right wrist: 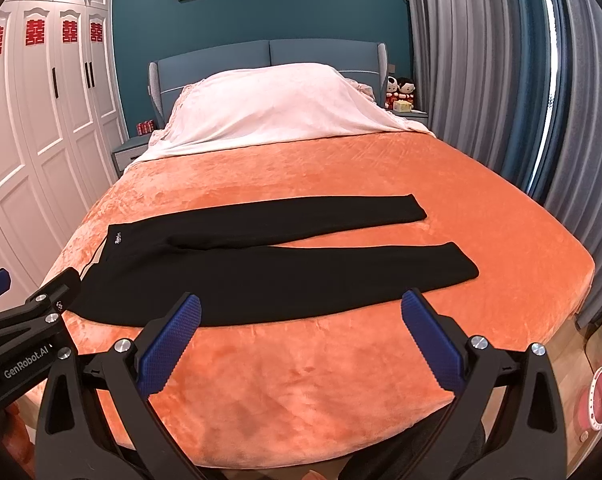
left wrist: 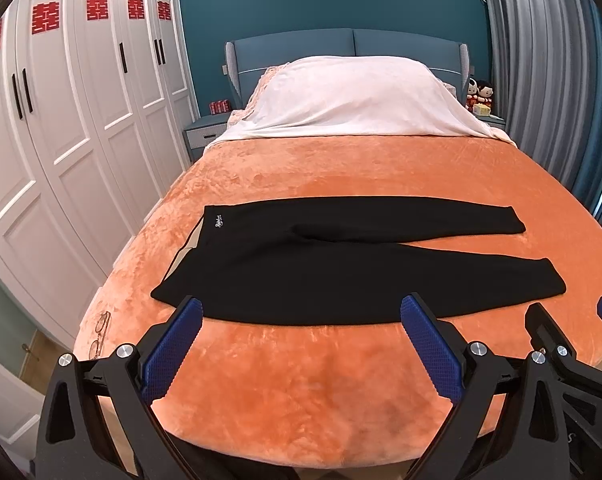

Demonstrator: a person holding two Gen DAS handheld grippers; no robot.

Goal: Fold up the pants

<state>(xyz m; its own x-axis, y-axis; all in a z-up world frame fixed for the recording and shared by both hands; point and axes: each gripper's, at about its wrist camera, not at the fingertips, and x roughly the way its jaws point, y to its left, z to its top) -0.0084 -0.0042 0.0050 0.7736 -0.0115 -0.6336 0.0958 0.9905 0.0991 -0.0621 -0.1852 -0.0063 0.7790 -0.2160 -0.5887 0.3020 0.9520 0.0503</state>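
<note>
Black pants point(left wrist: 341, 256) lie flat on an orange blanket point(left wrist: 301, 392), waistband to the left, both legs spread to the right. They also show in the right wrist view point(right wrist: 269, 264). My left gripper point(left wrist: 301, 312) is open and empty, hovering over the near edge of the pants at the waist side. My right gripper point(right wrist: 301, 312) is open and empty, over the near edge by the near leg. The right gripper also shows at the right of the left wrist view point(left wrist: 569, 320), and the left gripper at the left of the right wrist view point(right wrist: 33, 284).
Eyeglasses point(left wrist: 101, 332) lie on the blanket near the left bed edge. A white cover point(left wrist: 353, 96) drapes the pillows at the headboard. White wardrobes point(left wrist: 61, 120) stand left, curtains point(right wrist: 521, 80) right. A pink and white object point(right wrist: 601, 396) sits on the floor at right.
</note>
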